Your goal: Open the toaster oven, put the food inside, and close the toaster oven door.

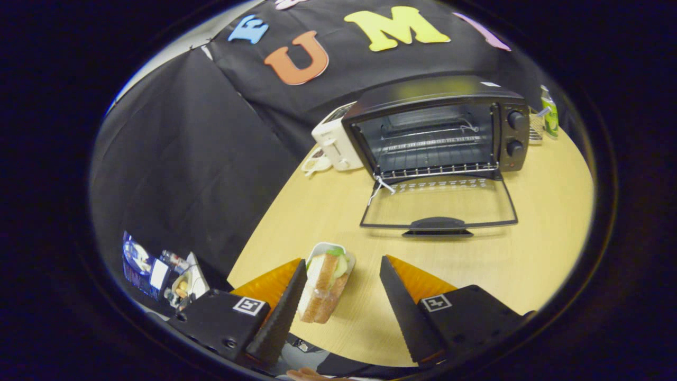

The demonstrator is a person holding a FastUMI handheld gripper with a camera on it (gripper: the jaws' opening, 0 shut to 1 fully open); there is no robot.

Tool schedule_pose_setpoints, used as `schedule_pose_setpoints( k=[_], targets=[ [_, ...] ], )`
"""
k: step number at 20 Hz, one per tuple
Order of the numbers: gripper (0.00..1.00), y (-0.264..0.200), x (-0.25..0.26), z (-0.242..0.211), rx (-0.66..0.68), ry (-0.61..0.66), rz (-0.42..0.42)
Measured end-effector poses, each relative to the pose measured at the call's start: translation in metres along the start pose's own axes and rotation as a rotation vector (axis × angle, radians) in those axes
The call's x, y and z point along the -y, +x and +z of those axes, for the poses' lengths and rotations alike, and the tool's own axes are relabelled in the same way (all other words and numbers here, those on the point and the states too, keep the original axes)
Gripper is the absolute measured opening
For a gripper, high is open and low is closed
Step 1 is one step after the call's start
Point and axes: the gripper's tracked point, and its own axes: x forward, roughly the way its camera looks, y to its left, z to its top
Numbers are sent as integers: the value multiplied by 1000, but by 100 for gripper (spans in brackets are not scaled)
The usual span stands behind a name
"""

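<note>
The black toaster oven [439, 124] stands at the far side of the wooden table [539, 248], its glass door [439, 203] folded down flat onto the table, so the wire rack inside shows. A wrapped sandwich [325, 283] on a small white plate lies on the table close to me. My gripper [344, 270] is open, its two black and orange fingers spread wide. The sandwich sits between them, hard against the left finger [288, 296] and well apart from the right finger [399, 299].
A white pop-up toaster [336, 140] stands left of the oven, with a small white item beside it. A green bottle [550, 114] stands behind the oven's right side. Off the table's left edge, low down, sit a box and some packets [158, 272].
</note>
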Motion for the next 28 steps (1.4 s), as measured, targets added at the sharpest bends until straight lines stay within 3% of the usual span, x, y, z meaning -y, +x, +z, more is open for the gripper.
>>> schedule_pose_setpoints(
  k=[6,13,20,25,28],
  targets=[
    [88,21,-4,-27,-96,-62,-16],
    [81,34,-25,-39,-199,145,163],
    [47,45,-18,-45,-263,315,207],
    [39,35,-20,-35,-230,313,227],
    [39,21,-30,-25,-196,291,283]
  ],
)
